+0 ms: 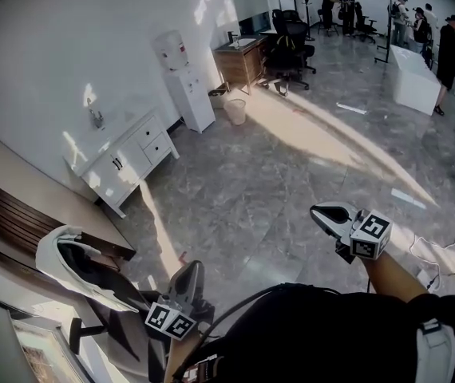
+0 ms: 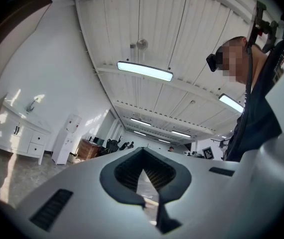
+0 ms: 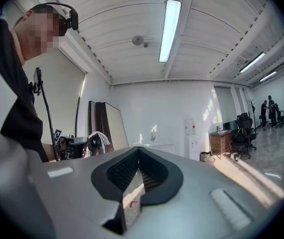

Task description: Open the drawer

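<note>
The room is a large office with a grey marble floor (image 1: 291,174) and white walls, and sunlight lies over the floor in long stripes. Against the left wall stands a white cabinet (image 1: 120,136) with two doors on one half and two drawers (image 1: 158,147) on the other, one above the other, each with a dark handle. Doors and drawers are all closed, so nothing inside them can be seen. A small tap-like fitting (image 1: 96,118) stands on the top of the cabinet.

To the right of the cabinet there is a white water dispenser (image 1: 187,86), then a pale waste bin (image 1: 235,111); what it contains is too small to tell. Behind the bin are a brown wooden desk (image 1: 239,61) and black office chairs (image 1: 287,50). Some people stand at the far right end of the room, near a white table (image 1: 416,82).

The person holds both tools low in front of the body. The left tongs (image 1: 195,264) have the two jaws pressed together at the tips, with nothing between them (image 2: 142,149). The right tongs (image 1: 317,210) look the same, tips together and empty (image 3: 138,148). The drawers are well apart from both tongs, across a wide stretch of floor, up and to the left of them in the head view. The left gripper view shows the cabinet far at its left edge.
</note>
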Available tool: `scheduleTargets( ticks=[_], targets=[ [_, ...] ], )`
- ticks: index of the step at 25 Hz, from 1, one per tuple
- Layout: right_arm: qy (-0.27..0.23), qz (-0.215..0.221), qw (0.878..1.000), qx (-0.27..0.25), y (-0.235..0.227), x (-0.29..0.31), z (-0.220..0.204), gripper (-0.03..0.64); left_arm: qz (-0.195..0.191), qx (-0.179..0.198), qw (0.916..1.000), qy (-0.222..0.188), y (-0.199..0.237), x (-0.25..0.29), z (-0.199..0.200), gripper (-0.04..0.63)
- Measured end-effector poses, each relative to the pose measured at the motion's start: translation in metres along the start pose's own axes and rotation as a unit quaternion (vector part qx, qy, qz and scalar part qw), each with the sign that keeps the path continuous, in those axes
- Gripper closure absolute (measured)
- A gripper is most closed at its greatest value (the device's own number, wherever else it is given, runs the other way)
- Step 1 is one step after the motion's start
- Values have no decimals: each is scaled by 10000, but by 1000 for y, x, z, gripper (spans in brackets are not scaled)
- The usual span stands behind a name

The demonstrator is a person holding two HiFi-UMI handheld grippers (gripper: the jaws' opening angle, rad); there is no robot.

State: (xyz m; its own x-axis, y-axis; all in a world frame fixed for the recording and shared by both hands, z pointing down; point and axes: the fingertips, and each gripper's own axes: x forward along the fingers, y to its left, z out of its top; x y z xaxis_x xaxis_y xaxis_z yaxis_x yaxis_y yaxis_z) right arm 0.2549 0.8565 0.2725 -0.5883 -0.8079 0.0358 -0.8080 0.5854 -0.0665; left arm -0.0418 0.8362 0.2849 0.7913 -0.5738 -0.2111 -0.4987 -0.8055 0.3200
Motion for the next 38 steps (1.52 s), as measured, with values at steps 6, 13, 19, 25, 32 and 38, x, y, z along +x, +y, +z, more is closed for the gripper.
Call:
scheduleTargets(
  ticks=[6, 13, 19, 25, 32, 38],
  targets=[
    [-34, 207, 9997, 115, -38, 36, -5, 618, 208, 4, 9998, 51, 29, 28, -5, 595],
    [-84, 578, 9981, 187, -132, 62, -3, 618, 589, 280, 9979, -23, 36, 103, -6, 595],
    [-232, 1024, 9944, 80, -228, 92, 23, 618, 998, 415, 9939, -223, 41, 180, -11, 595],
    [-209, 1382, 9901, 94, -295, 110, 22, 618, 1242, 418, 9913, -151, 41, 244, -28, 595],
    [-77, 1373, 9898, 364, -347, 146, 0, 618, 1327, 383, 9904, -1, 80, 288, -32, 595],
    [10, 1116, 9933, 310, -366, 187, -1, 618, 1025, 221, 9945, -36, 134, 316, -28, 595]
  ],
)
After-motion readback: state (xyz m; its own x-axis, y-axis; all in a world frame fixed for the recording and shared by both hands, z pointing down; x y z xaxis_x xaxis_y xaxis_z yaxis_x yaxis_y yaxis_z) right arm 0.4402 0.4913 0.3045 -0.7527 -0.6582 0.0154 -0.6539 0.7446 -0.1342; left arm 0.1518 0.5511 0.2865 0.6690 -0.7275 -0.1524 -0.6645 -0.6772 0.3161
